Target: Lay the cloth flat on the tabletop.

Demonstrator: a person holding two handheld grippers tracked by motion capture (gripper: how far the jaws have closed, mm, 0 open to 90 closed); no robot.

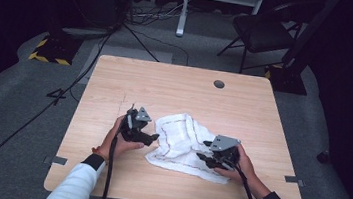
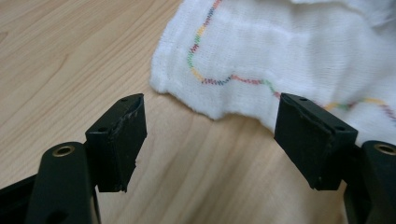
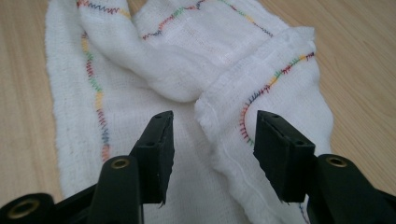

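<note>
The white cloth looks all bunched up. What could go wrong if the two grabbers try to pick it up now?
The cloth lies crumpled in layers, so the open right gripper, over a fold, might pinch several layers and leave it bunched. The open left gripper stands over bare table just short of the cloth's edge, so closing there could catch nothing.

Light wooden table [image 1: 176, 87] – crumpled white cloth [image 1: 182, 138] with coloured stitching on it
</note>
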